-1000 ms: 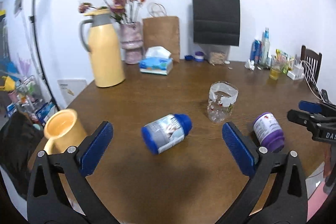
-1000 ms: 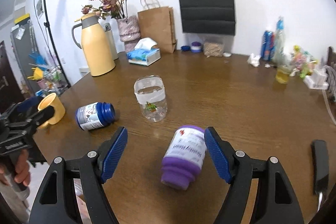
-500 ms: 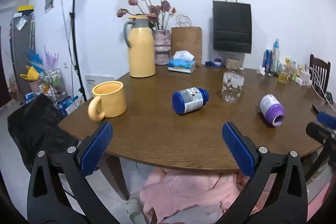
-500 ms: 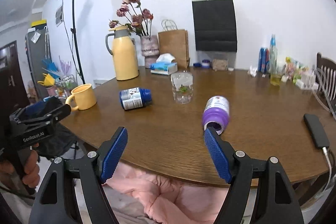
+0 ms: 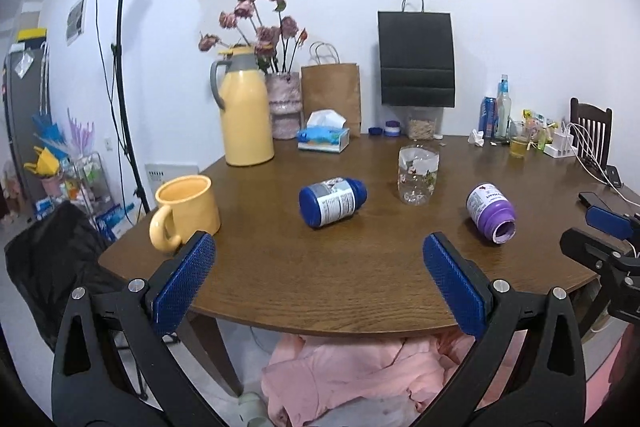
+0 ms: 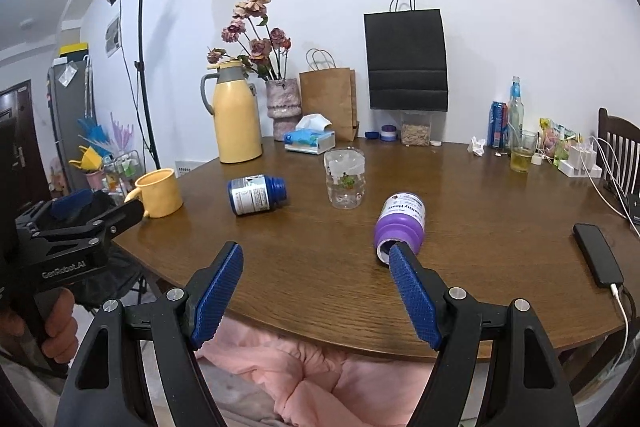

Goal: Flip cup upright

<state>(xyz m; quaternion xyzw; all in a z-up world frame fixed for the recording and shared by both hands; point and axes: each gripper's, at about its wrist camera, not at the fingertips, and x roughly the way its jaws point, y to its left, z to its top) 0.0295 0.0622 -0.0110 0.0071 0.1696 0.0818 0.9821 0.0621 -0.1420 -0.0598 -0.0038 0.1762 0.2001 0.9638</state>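
Where the round wooden table [image 5: 320, 291] curves toward the cameras, items run left to right as follows.

Item: left gripper [image 5: 320, 279], blue pads spread wide, nothing between them, held off the near table edge; it also shows at the left of the right wrist view [image 6: 96, 215], gripped by a hand [image 6: 60, 327].

Item: yellow mug [image 5: 188, 211], upright, mouth up, handle toward the camera, near the table's left edge.

Item: yellow thermos jug [image 5: 246, 115], upright, behind the mug; just beside it a pink vase of dried flowers [image 5: 284, 107].

Item: tissue box [image 5: 323, 139], in front of a brown paper bag [image 5: 332, 95].

Item: blue bottle [image 5: 332, 201], lying on its side, mid-table, well apart from the mug.

Item: clear plastic cup [image 5: 418, 175], standing upright, mouth up, between the blue bottle and the purple one, touching neither. A black paper bag [image 5: 416, 59] hangs on the wall behind.

Item: purple bottle [image 5: 491, 213], on its side, open mouth toward the near edge.

Item: right gripper [image 6: 316, 279], pads wide apart and holding nothing; its right pad overlaps the purple bottle's mouth in its own view, contact not discernible.

Item: black phone [image 6: 598, 253], flat, cable attached, far right.
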